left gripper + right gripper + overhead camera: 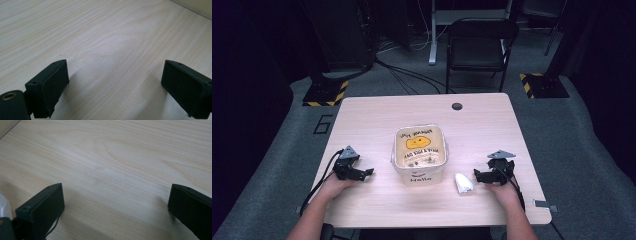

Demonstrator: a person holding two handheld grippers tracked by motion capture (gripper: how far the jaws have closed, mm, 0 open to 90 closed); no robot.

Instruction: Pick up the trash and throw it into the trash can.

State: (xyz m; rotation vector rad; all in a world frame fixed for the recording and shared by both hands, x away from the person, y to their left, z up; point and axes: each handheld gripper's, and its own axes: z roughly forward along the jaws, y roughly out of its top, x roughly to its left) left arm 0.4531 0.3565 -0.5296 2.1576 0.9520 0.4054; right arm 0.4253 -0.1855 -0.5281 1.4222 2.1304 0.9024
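Both grippers rest on the surface [372, 115], jaws apart, nothing between: left gripper [368, 172], right gripper [476, 175]. White packet [463, 182] lies just beside right gripper. Tub [419, 155] stands between them, mid-surface

One tub [419, 152], one white packet [463, 182], two claws, one table [377, 115]

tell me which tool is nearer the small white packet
The right tool: the white packet lies just beside it, while the left tool sits across the tub.
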